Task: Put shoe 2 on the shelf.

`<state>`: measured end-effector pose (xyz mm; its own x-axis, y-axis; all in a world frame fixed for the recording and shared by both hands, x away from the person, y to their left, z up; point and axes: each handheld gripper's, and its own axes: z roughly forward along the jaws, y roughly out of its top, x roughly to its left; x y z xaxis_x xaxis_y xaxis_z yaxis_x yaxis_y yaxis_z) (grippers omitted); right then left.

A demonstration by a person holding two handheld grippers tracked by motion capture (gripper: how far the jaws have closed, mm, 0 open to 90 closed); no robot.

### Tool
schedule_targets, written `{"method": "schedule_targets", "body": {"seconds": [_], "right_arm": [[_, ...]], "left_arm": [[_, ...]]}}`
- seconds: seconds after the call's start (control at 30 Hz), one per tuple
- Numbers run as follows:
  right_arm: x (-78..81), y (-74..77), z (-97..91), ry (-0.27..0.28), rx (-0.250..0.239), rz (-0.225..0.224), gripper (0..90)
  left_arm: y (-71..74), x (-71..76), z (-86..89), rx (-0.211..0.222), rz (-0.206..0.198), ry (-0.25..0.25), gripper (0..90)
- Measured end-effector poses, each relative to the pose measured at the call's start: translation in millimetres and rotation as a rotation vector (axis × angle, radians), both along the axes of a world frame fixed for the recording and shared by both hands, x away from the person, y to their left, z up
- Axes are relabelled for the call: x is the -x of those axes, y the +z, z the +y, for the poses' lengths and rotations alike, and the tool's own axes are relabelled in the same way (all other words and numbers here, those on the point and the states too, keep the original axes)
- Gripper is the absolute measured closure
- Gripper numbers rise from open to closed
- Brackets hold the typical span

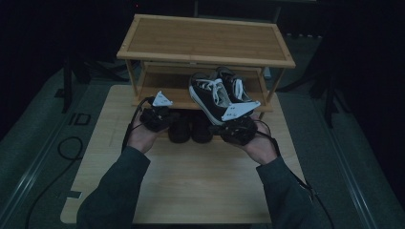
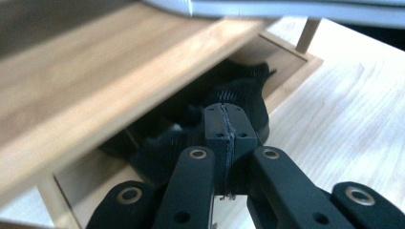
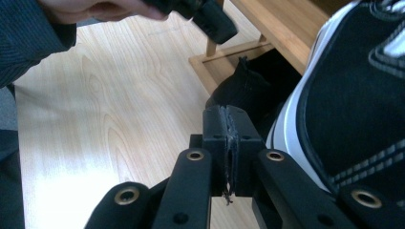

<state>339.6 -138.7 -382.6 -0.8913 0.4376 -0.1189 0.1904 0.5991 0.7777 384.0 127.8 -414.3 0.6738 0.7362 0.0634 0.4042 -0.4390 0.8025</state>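
Note:
A pair of black-and-white sneakers (image 1: 215,93) sits tilted at the front of the bamboo rack's (image 1: 205,40) middle shelf, heels toward my right gripper (image 1: 237,129). In the right gripper view that gripper (image 3: 224,117) is shut pad to pad with nothing between. One sneaker (image 3: 353,95) lies close along its right side; I cannot tell whether they touch. A pair of black shoes (image 1: 188,128) stands at the rack's bottom tier between both hands. My left gripper (image 1: 160,117) is just left of them. In its own view it (image 2: 224,112) is shut and empty, pointing at the black shoes (image 2: 239,93).
The rack stands at the far half of a light wooden table (image 1: 191,181); its top shelf (image 1: 205,38) is bare. The middle shelf's front rail (image 2: 95,81) hangs close above the left gripper. Dark floor and cables (image 1: 67,148) surround the table.

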Motion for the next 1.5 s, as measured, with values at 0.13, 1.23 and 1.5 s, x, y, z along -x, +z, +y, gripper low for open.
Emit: {"method": "schedule_targets", "body": {"seconds": [0.13, 1.23, 1.5], "right_arm": [[0.4, -5.8, -6.8, -0.007, -0.014, 0.012, 86.6], [-2.3, -27.8, -35.9, -0.034, -0.020, 0.058, 85.4], [0.4, -25.2, -38.7, -0.009, -0.047, 0.038, 84.9]], "left_arm": [[10.7, -7.3, -9.7, -0.001, -0.019, 0.000, 90.0], [18.7, -51.4, -47.2, -0.128, -0.059, 0.094, 90.0], [18.5, -54.9, -50.2, -0.127, -0.058, 0.122, 90.0]]}}
